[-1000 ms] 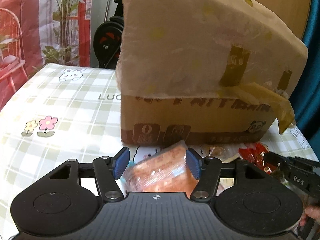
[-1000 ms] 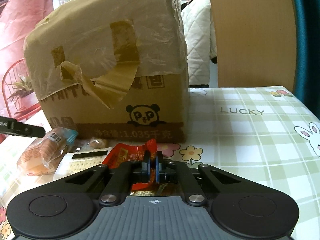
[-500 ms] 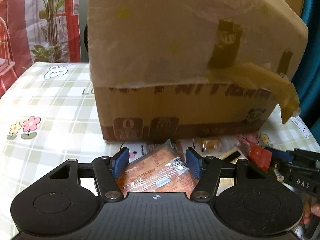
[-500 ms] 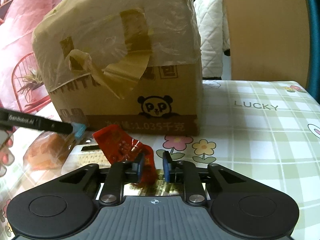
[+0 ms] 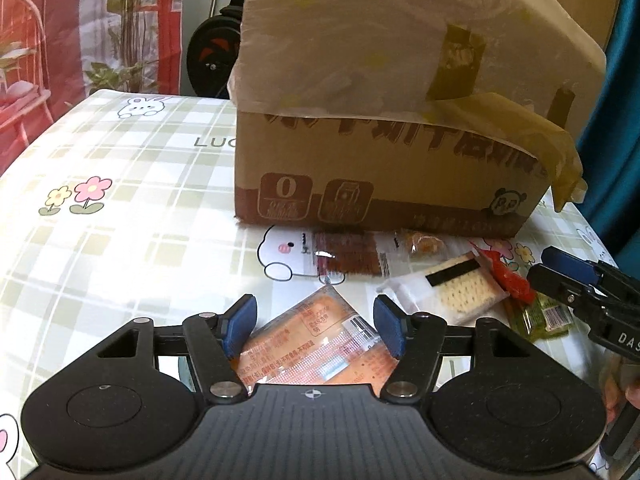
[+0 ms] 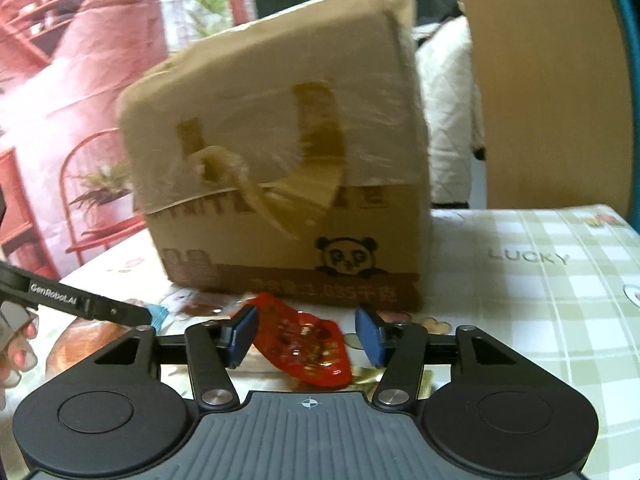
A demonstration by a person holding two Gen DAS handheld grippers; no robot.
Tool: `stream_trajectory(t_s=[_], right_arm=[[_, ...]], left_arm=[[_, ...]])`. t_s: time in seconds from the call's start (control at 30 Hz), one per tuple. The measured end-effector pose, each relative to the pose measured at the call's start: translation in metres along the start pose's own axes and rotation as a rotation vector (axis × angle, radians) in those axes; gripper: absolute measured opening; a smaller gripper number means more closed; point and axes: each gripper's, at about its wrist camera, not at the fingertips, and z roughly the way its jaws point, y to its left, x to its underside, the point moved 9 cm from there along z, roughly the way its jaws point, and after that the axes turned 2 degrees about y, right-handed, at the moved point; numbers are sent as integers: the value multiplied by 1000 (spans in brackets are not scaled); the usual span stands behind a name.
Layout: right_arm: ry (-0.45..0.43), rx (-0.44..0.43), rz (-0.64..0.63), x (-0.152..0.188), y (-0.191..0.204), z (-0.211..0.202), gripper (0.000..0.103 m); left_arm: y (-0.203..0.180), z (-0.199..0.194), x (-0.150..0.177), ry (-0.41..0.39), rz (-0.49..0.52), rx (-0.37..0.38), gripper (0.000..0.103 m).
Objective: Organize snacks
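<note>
My left gripper (image 5: 316, 322) is open, its blue pads on either side of an orange snack packet (image 5: 316, 340) lying on the table. My right gripper (image 6: 306, 334) is open over a red snack packet (image 6: 308, 344); it also shows at the right edge of the left wrist view (image 5: 576, 276). A brown wafer packet (image 5: 348, 258), a small candy (image 5: 422, 242), a cracker packet (image 5: 460, 284) and a green packet (image 5: 540, 316) lie in front of the cardboard box (image 5: 392, 184).
The tall taped cardboard box (image 6: 288, 184) stands on a checked tablecloth (image 5: 120, 208). The left gripper's finger (image 6: 80, 300) crosses the left of the right wrist view. A wooden panel (image 6: 548, 88) and a white quilted thing stand behind the table.
My right gripper has opened from shut on the red packet, which now lies between its fingers. My left gripper pulled back from the box, still open around the orange packet.
</note>
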Motion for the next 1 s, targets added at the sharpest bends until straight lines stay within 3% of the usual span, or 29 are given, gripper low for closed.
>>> stream_trajectory(t_s=[0.3,0.6,0.73,0.93,1.0], right_arm=[[16,-23,-43,2,11,3,58],[152,-4,-89,11,13,27,56],[208,3,5,13,0,36,54],[175,3,167,15,-24,29,26],[157,22,180,13,-27,27,25]], left_arm=[[1,0,5,-4,-4,0,69],[1,2,10,0,-11,3,71],[1,0,12,-1,-13,13,71],[3,-1,15,-9,-22,27,71],[3,-2,15,-9,-24,28,71]])
